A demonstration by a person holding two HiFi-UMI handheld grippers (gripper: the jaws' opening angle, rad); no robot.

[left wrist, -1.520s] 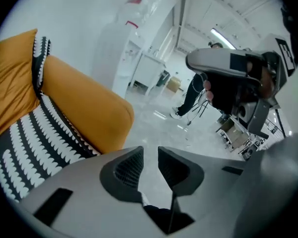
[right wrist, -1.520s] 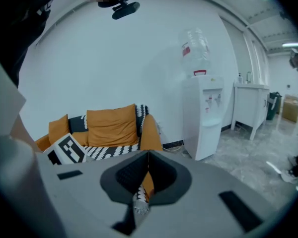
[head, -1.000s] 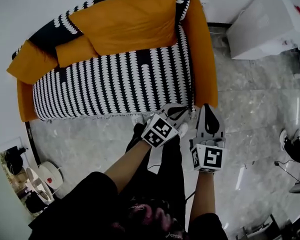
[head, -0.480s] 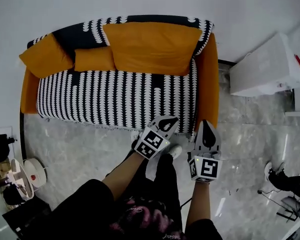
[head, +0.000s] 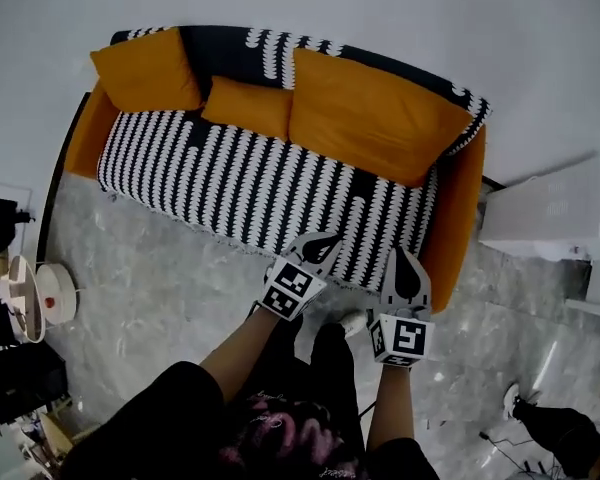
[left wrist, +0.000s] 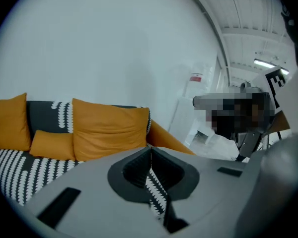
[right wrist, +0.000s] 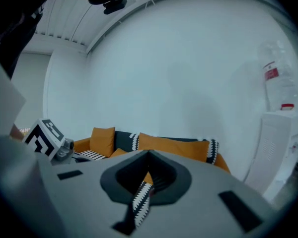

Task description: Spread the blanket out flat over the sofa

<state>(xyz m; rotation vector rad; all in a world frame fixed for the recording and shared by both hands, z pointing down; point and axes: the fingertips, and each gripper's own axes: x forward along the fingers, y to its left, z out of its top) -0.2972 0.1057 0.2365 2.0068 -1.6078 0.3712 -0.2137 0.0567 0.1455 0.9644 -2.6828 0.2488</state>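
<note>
The grey marble floor [head: 160,288] meets a white wall [head: 380,8], and an orange sofa [head: 458,208] stands against it. The black-and-white blanket [head: 250,183] covers the seat and the backrest, behind three orange cushions [head: 365,118]. At the near right edge of the seat, the left gripper [head: 323,243] and the right gripper [head: 404,263] each pinch a fold of the blanket between closed jaws.

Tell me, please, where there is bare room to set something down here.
Free: the blanket on the seat between the cushions and its front edge, and the floor between the sofa and the clutter at left. Crowded: the seat's right end, where the left gripper and right gripper pinch the blanket.
</note>
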